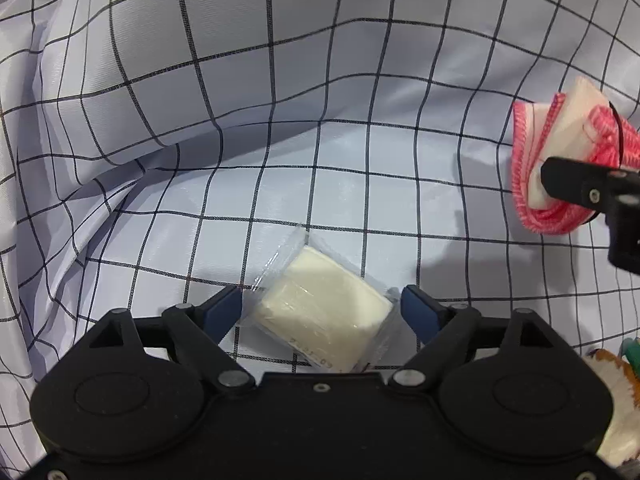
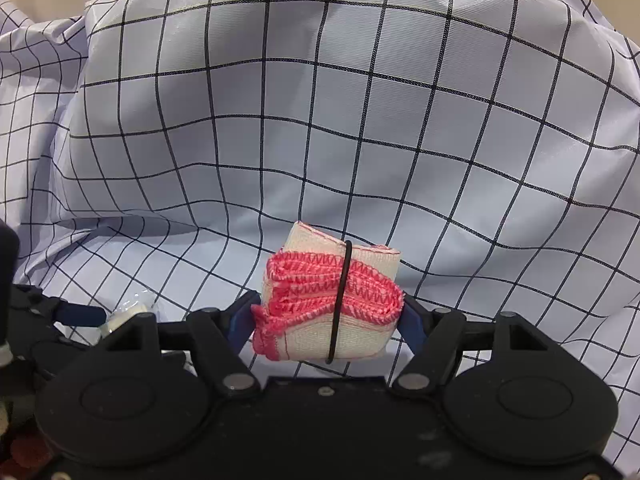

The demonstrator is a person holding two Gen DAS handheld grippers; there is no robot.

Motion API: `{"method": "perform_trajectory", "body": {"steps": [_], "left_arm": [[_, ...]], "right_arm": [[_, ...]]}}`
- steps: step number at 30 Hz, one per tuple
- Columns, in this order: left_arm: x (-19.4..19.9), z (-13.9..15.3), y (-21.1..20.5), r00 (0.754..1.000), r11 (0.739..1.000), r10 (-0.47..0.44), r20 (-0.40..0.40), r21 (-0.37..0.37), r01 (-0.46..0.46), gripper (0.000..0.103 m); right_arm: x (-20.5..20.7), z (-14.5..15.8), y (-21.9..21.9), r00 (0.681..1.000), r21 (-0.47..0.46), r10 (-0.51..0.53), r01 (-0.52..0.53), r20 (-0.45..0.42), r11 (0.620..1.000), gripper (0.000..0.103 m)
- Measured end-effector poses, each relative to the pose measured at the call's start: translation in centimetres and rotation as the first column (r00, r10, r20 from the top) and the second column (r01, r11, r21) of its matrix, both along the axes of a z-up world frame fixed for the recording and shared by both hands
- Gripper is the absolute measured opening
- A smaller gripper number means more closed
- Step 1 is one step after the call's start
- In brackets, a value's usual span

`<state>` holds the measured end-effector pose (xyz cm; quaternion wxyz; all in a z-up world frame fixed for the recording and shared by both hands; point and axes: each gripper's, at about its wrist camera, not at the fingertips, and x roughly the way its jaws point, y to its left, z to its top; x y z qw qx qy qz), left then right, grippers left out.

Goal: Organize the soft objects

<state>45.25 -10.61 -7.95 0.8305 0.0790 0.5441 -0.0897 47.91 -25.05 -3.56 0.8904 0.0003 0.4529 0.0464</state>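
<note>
While both items are held over grid-checked white fabric lining [image 1: 280, 100], task judged midway: cream sponge block in clear plastic wrap [image 1: 324, 312] clamped by left gripper [image 1: 322, 306]; folded white cloth with pink stitched edging and black band [image 2: 328, 300] pinched by right gripper [image 2: 330, 312], at 3 o'clock in left view. Placement not yet done.

We note a smooth, faintly sheened checked cloth [image 1: 280, 128]. The cream sponge block [image 1: 324, 300] sits in glossy clear plastic wrap. The folded cloth bundle [image 2: 328, 300] is matt woven fabric with rough pink stitched edging, bound by a black band [image 2: 340, 300].
</note>
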Motion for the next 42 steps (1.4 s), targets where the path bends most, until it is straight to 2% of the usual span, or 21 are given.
{"method": "perform_trajectory", "body": {"steps": [7,11,13,18,23,24,28,32,34,36,38,42], "left_arm": [[0.3,-1.5,-0.2,0.999,1.000,-0.005,-0.040,-0.005,0.005,0.092],[0.3,-2.0,-0.4,0.999,1.000,-0.001,-0.035,-0.002,0.000,0.091],[0.3,-2.1,-0.6,1.000,1.000,-0.001,-0.031,-0.006,0.000,0.086],[0.7,-1.5,-0.4,1.000,1.000,-0.003,0.007,0.010,0.003,0.053],[1.7,-0.8,1.0,1.000,0.999,0.012,0.000,-0.038,-0.012,0.046],[1.8,-0.8,1.4,0.998,0.998,0.050,0.027,-0.024,-0.050,0.043],[1.8,-0.7,2.8,0.997,0.996,0.077,0.031,-0.046,-0.075,0.039],[2.0,-0.5,4.1,0.996,0.994,0.086,0.028,-0.067,-0.084,0.039],[1.9,-0.4,4.6,0.996,0.993,0.086,0.033,-0.082,-0.083,0.046],[1.5,0.0,4.8,0.994,0.992,0.090,0.058,-0.097,-0.084,0.063],[1.0,0.6,5.2,0.993,0.993,0.090,0.078,-0.087,-0.083,0.070],[0.4,2.0,5.8,0.994,0.996,0.091,0.065,-0.030,-0.089,0.073]], "right_arm": [[0.0,0.2,0.0,1.000,-0.002,0.005,-0.005,-0.003,1.000,0.071],[0.1,-0.1,0.1,1.000,-0.004,0.006,-0.006,-0.008,1.000,0.071],[0.2,-0.4,0.2,1.000,-0.004,0.005,-0.005,-0.011,1.000,0.071],[0.2,-0.3,0.1,1.000,-0.005,0.004,-0.004,-0.008,1.000,0.071],[0.2,0.0,0.1,1.000,-0.003,-0.003,0.003,-0.005,1.000,0.071],[0.2,0.0,0.2,1.000,-0.005,-0.003,0.003,-0.005,1.000,0.071],[0.2,0.1,0.4,1.000,-0.006,-0.003,0.003,-0.003,1.000,0.071],[0.0,0.1,0.8,1.000,-0.011,0.002,-0.002,-0.004,1.000,0.071],[-0.1,0.0,0.9,1.000,-0.012,0.007,-0.007,-0.003,1.000,0.071],[-0.2,0.1,0.9,1.000,-0.009,0.010,-0.010,-0.004,1.000,0.071],[-0.3,0.1,0.8,1.000,-0.010,0.012,-0.012,-0.005,1.000,0.071],[-0.2,0.0,0.5,1.000,-0.006,0.010,-0.010,-0.007,1.000,0.071]]}}
